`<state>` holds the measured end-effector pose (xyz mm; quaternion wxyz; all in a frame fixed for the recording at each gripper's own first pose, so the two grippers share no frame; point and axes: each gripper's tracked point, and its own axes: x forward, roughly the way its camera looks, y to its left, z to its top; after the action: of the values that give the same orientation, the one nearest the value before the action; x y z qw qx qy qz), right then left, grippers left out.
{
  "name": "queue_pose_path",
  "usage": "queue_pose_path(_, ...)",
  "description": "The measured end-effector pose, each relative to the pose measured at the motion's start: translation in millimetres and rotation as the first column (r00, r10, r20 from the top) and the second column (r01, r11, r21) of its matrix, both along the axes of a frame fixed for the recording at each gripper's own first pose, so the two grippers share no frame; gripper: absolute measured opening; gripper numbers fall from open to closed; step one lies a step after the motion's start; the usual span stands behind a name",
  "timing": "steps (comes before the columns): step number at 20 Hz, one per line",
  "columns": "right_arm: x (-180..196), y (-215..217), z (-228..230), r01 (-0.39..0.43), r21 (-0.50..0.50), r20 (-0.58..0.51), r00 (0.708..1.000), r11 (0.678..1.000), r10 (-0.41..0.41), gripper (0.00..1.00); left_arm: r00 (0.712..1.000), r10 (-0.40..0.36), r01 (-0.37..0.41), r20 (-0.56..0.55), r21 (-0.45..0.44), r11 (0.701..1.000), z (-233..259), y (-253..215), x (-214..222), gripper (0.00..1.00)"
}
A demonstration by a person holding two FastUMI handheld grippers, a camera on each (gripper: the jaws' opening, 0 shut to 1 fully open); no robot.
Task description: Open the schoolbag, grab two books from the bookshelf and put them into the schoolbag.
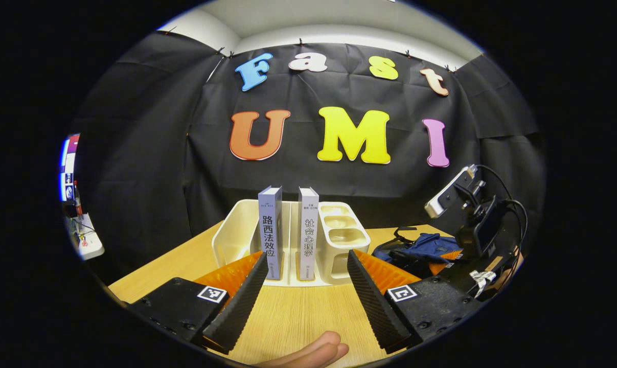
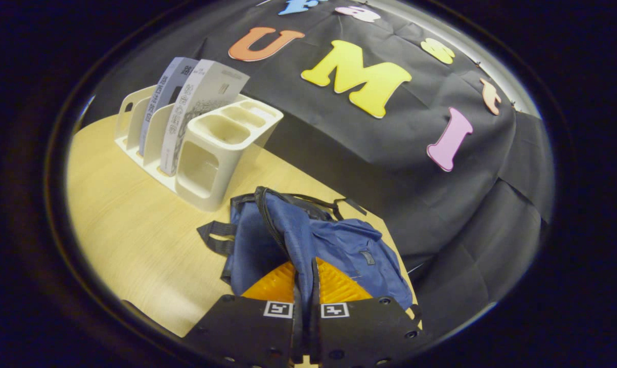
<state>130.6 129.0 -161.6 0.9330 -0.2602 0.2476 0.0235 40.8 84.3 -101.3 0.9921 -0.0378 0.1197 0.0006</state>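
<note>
Left gripper (image 1: 304, 289) hovers low over the wooden table (image 1: 298, 312), fingers spread wide and holding nothing, aimed straight at the white bookshelf (image 1: 236, 225) on the far side. Two books stand upright in its slots: the left book (image 1: 270, 232) just beyond the left finger, the right book (image 1: 308, 234) beside it, with a narrow gap between them. To the right of the shelf sits its block of open cups, and further right lies the blue schoolbag (image 1: 426, 248), with the other handheld unit rising over it.

From the right gripper view, the right gripper (image 2: 304, 301) is clenched on a fold of the schoolbag (image 2: 339, 245), both fingers pressing the fabric along the bag's opening edge, the dark inside gaping to the left of that fold. The bookshelf (image 2: 206, 153) stands to the far left of it, books leaning in their slots.

The step in hand looks like keeping the mouth lifted open while the left goes for a book. Best play, I'd say: keep that pinch high and steady, slide the spread fingers either side of one spine only, and close on it well above the divider.
</note>
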Motion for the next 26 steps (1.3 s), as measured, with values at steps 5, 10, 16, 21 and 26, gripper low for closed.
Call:
queue_pose_path(5, 16, -30, 35, 0.016, 0.064, 0.030, 0.999, 0.998, -0.018, 0.05, 1.000, -0.012, 0.012, 0.001, 0.003, 1.000, -6, -3, 5, 0.98)
queue_pose_path(10, 36, -51, 62, 0.002, 0.142, 0.049, 0.999, 0.990, -0.009, 0.05, 1.000, 0.002, -0.002, -0.017, 0.001, 1.000, -11, -2, 9, 0.98)
queue_pose_path(16, 50, -85, 92, -0.003, 0.163, 0.084, 0.996, 0.987, -0.011, 0.05, 0.999, -0.033, 0.033, -0.030, -0.011, 0.999, -1, -17, 15, 0.98)
queue_pose_path(21, 59, -106, 108, -0.014, 0.175, 0.102, 0.995, 0.984, -0.004, 0.05, 1.000, -0.012, 0.013, -0.026, 0.035, 0.999, 13, -11, 46, 0.98)
queue_pose_path(26, 74, -125, 113, -0.012, 0.192, 0.106, 0.994, 0.981, -0.009, 0.05, 0.999, 0.040, -0.038, -0.018, 0.092, 0.995, 24, -3, 83, 0.98)
